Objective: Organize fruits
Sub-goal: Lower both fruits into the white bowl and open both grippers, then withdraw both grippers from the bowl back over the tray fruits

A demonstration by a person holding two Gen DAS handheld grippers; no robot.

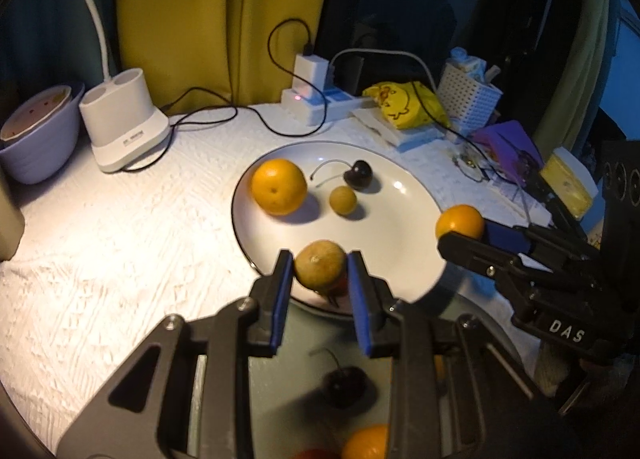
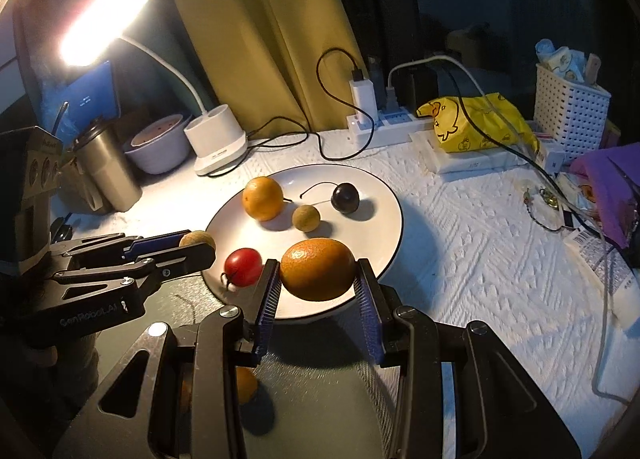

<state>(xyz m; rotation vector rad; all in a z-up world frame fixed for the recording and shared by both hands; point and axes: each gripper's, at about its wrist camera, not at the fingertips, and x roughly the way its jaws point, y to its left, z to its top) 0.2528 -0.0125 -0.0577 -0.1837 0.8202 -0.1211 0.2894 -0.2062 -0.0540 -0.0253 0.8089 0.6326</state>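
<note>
A white plate (image 1: 400,219) (image 2: 376,195) holds an orange (image 1: 279,187) (image 2: 263,198), a small tan fruit (image 1: 343,200) (image 2: 306,217) and a dark cherry (image 1: 358,174) (image 2: 345,198). My left gripper (image 1: 320,271) (image 2: 198,245) is shut on a tan round fruit (image 1: 320,269) (image 2: 196,238) over the plate's near edge. My right gripper (image 2: 318,271) (image 1: 464,233) is shut on an orange (image 2: 318,269) (image 1: 459,221) above the plate's near rim. A red cherry tomato (image 2: 243,266) lies on the plate between them. A dark tray (image 1: 340,379) (image 2: 312,399) below holds a cherry (image 1: 344,385) and another orange (image 1: 366,441) (image 2: 245,385).
A white lamp base (image 1: 124,121) (image 2: 218,145), a lilac bowl (image 1: 38,131) (image 2: 158,147), a steel tumbler (image 2: 106,167), a power strip with cables (image 1: 316,99) (image 2: 384,123), a yellow bag (image 1: 404,103) (image 2: 476,123) and a white basket (image 1: 468,95) (image 2: 570,107) line the table's back.
</note>
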